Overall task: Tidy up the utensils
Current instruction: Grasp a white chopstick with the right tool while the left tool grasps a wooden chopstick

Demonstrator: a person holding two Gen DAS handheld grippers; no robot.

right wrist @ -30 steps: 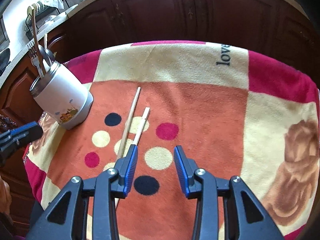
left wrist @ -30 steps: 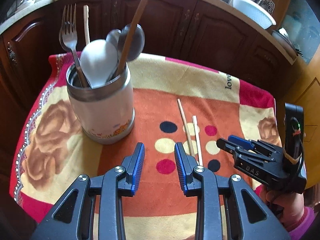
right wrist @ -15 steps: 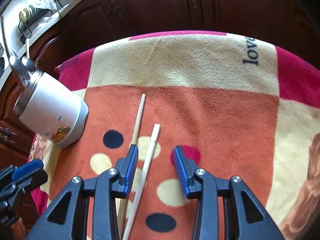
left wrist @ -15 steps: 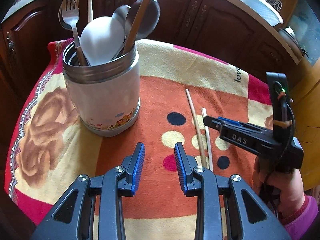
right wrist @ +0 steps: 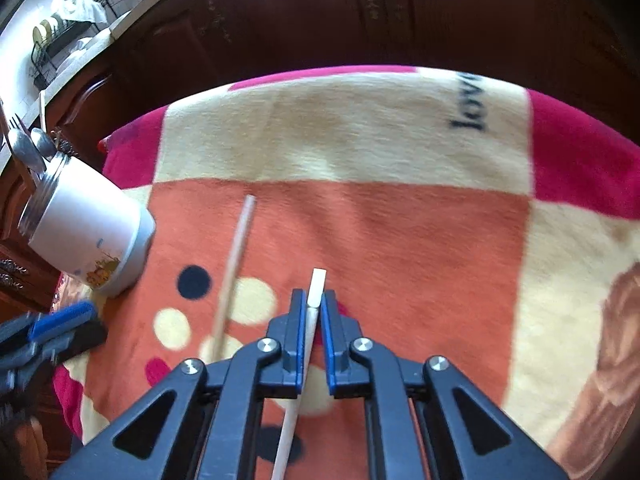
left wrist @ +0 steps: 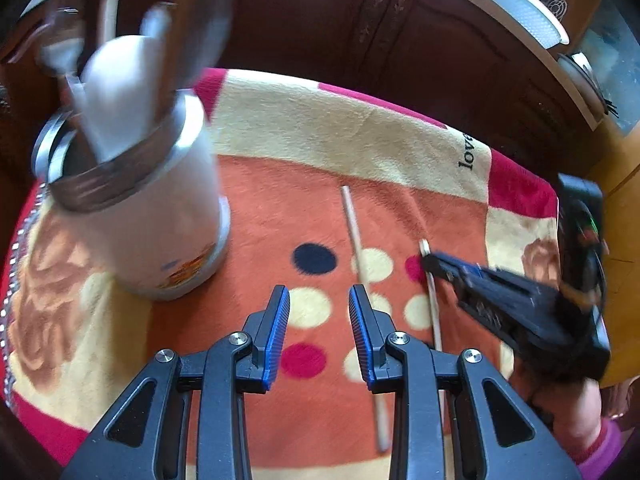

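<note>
Two chopsticks lie on the patterned cloth (right wrist: 400, 220). My right gripper (right wrist: 313, 296) is down at the cloth with its jaws closing on the white chopstick (right wrist: 318, 280); the stick fills the narrow gap between the blue pads, near its far end. The left wrist view shows the same right gripper (left wrist: 430, 258) at the tip of that white chopstick (left wrist: 434, 312). A longer wooden chopstick (right wrist: 236, 248) (left wrist: 356, 240) lies free to its left. My left gripper (left wrist: 319, 294) hovers open with nothing between its fingers. The white utensil holder (left wrist: 160, 220) (right wrist: 84, 232) carries a fork, spoons and wooden utensils.
Dark wooden cabinets (left wrist: 360, 40) stand close behind the cloth-covered table. A white bowl (left wrist: 520, 8) sits on the counter at the back right, and a dish rack (right wrist: 60, 44) at the far left. A person's hand (left wrist: 576, 412) holds the right gripper.
My right gripper has moved forward over the white chopstick and its jaws have narrowed around it. My left gripper has come closer to the cloth and the holder.
</note>
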